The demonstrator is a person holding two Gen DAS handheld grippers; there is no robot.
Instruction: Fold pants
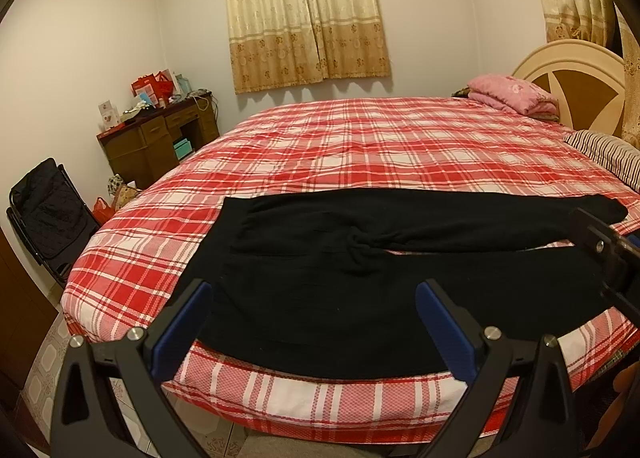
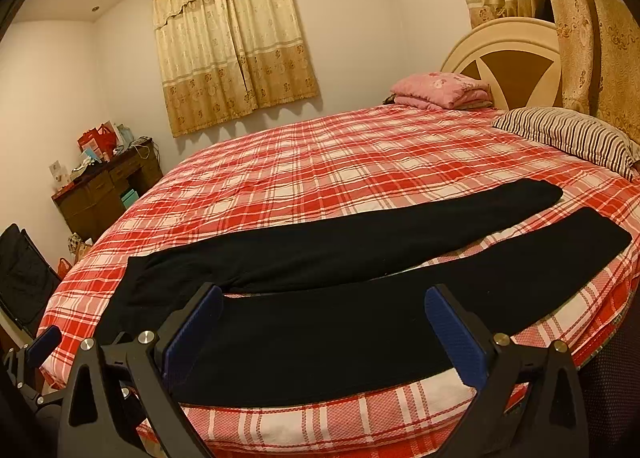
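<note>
Black soft-knit pants (image 2: 340,298) lie flat along the near edge of the red-and-white plaid bed (image 1: 360,138), legs parted. Left gripper (image 1: 314,322) and right gripper (image 2: 324,326) hover released above. Best pinch both ends of one leg, then lift evenly across.

We lose the near leg's cuff behind the right gripper (image 1: 612,254) in the left view, and desk (image 2: 104,194) clutter is too small to identify.
</note>
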